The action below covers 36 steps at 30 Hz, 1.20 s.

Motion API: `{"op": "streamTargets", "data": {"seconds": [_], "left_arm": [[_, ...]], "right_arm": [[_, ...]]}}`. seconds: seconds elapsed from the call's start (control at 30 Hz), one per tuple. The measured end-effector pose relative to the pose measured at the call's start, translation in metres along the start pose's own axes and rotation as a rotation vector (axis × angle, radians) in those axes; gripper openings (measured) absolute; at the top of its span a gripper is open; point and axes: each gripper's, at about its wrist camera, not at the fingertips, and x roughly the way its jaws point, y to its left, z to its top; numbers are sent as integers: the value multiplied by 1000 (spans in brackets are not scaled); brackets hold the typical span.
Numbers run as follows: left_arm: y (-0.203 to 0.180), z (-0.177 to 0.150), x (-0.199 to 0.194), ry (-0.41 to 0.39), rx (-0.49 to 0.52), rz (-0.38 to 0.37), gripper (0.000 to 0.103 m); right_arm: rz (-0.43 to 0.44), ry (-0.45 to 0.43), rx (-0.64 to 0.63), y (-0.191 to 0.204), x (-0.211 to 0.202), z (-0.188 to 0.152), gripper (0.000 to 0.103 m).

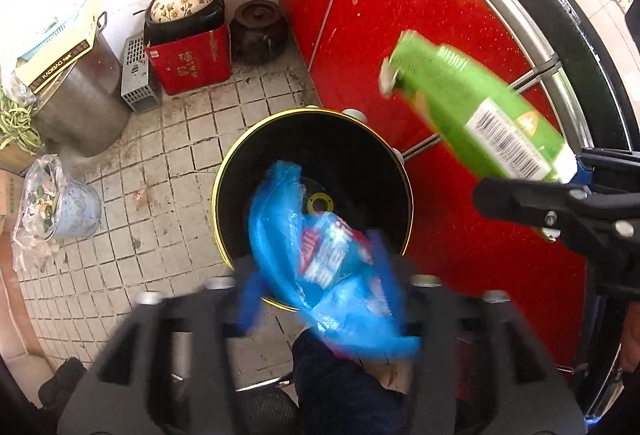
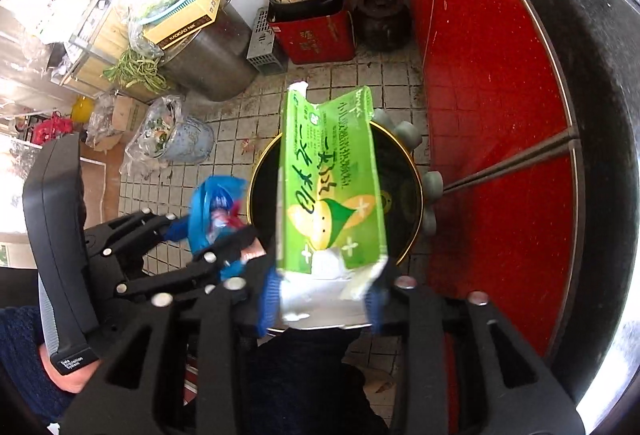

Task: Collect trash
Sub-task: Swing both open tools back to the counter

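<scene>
Left gripper (image 1: 320,299) clenched on a blue wrapper (image 1: 320,247); right gripper (image 2: 320,299) clenched on the base of a green carton (image 2: 332,179). Both items hang above the black bin (image 1: 360,155). Likely light: wrapper limp, carton stiff, best held by its end.

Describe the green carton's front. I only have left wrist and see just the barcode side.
Observer: In right wrist, the green carton shows dark green characters and a yellow cartoon figure.
Operator: Where is it gripped?
Observer: The right tongs clamp its white bottom end. The carton stands up over the black bin.
Operator: Anything on the floor past my left edge?
Observer: A yellow container, near a cardboard box.
</scene>
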Motion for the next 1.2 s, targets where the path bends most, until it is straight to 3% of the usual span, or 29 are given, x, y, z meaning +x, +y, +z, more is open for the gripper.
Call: {"op": "streamTargets", "data": {"seconds": [0.1, 0.3, 0.43, 0.57, 0.7, 0.77, 0.9, 1.07, 1.2], "left_arm": [[-1, 1, 2, -2, 14, 16, 62], [-6, -2, -8, -13, 23, 41, 74], [-25, 2, -36, -42, 69, 82, 86], [-76, 6, -79, -117, 215, 114, 95], [-155, 3, -111, -182, 428, 64, 97], [-205, -4, -121, -204, 557, 9, 97], [-311, -30, -128, -177, 809, -158, 97], [-410, -89, -138, -147, 1091, -299, 97], [-462, -133, -142, -92, 1218, -351, 97]], "right_arm": [[4, -5, 5, -1, -2, -1, 57], [11, -29, -13, 4, -24, -10, 59], [29, -97, 3, 4, -73, -29, 66], [-8, -228, 88, -22, -150, -68, 79], [-146, -370, 259, -77, -227, -146, 83], [-214, -414, 359, -102, -252, -189, 83], [-349, -509, 681, -153, -296, -308, 83], [-449, -571, 995, -174, -320, -436, 83], [-498, -608, 1185, -170, -327, -522, 83]]}}
